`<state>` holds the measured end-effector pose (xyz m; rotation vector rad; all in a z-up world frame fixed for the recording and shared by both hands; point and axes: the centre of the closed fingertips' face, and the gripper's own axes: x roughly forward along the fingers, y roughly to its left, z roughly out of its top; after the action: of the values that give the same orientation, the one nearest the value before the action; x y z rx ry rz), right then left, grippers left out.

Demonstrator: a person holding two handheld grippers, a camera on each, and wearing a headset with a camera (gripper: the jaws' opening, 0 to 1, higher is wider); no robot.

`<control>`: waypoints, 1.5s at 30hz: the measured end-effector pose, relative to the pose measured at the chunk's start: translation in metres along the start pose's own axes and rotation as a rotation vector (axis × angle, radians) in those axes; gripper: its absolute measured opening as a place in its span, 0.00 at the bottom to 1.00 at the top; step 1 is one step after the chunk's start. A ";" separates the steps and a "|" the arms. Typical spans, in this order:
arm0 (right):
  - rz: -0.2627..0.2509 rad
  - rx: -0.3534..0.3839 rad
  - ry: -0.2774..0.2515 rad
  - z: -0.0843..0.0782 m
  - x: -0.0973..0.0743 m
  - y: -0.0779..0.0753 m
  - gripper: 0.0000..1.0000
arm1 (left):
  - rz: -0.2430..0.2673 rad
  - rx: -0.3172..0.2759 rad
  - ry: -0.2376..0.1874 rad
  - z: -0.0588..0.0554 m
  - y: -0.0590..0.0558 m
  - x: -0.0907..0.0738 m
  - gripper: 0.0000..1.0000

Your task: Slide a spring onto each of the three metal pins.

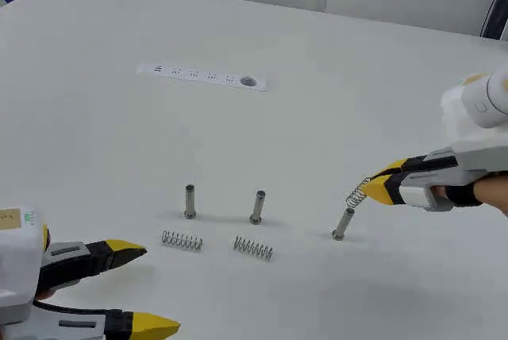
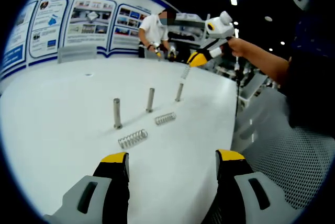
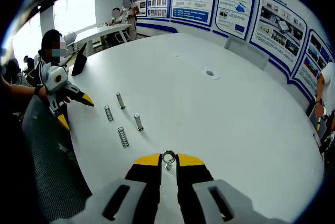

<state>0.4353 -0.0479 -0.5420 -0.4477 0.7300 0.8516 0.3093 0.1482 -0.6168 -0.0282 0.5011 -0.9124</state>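
the right gripper (image 1: 373, 185) pinches a spring (image 1: 356, 194) by its upper end, jaws closed narrowly on the coil, at the right of the white table (image 1: 317, 102). the spring slants down and to the left from the yellow tips, its free end just above the top of the right pin (image 1: 343, 224); whether the two touch cannot be told. in the right gripper view the spring shows end-on as a ring between the tips, with the pin head right below it. the right hand (image 1: 490, 193) comes in from the right edge, the gripper held nearly level and pointing left, tips dipped slightly. the left gripper (image 1: 162, 289) hovers low at the near left corner, jaws spread wide and gripping nothing, aimed toward the row of pins. the left pin (image 1: 190, 201) and middle pin (image 1: 258, 207) stand upright and bare, well apart from the right gripper. a left spring (image 1: 182, 240) and a middle spring (image 1: 253, 248) lie flat on the table, each just in front of its pin, the left spring near the left gripper's upper tip.
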 end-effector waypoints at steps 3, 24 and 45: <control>0.000 -0.005 0.009 0.000 0.002 -0.002 0.12 | 0.001 -0.005 -0.001 0.000 0.000 0.000 0.69; 0.015 -0.012 0.090 -0.013 0.015 -0.004 0.12 | 0.033 -0.008 -0.017 0.002 0.007 -0.003 0.70; 0.040 0.011 0.157 -0.032 0.041 -0.005 0.12 | 0.027 -0.012 -0.007 0.000 0.006 -0.002 0.69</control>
<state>0.4447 -0.0492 -0.5937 -0.4953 0.8899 0.8557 0.3125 0.1534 -0.6168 -0.0359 0.4990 -0.8826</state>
